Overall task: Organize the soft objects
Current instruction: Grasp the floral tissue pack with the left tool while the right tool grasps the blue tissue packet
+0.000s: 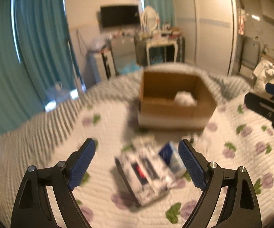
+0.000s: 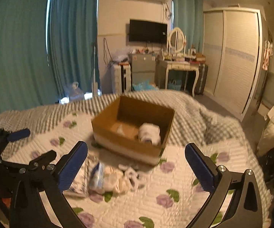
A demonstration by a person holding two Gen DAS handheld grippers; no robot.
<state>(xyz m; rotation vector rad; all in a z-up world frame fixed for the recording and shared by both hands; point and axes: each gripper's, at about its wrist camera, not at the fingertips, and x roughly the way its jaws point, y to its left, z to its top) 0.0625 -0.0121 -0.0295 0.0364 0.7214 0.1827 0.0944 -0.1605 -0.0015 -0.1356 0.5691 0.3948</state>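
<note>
Box position: cardboard box (image 2: 133,127) stands open-topped on the quilted bedspread (image 2: 174,190), at the far side of the loose items, probably so that both grippers can reach it from the near side.
Box contents: one white soft bundle (image 2: 149,133) lies in the right near corner; the rest of the floor of the box looks bare, with perhaps a pale scrap at the left, too blurred to tell.
Left gripper (image 1: 137,163): fingers wide apart, holding nothing; it hovers over a flat patterned packet (image 1: 146,174) and a blue-and-white pack (image 1: 172,159) just right of it, which I judge to be its next pick.
Right gripper (image 2: 137,163): also wide open and empty, pointing toward the box and a heap of white soft things (image 2: 121,178) on the near side of the box.
Soft objects to sort: they lie on the bedspread between the grippers and the box, not yet inside.
Progress: early, I think; one item is in, several are out.
Caution: the pictures are blurred, so exact contact cannot be judged.
</note>
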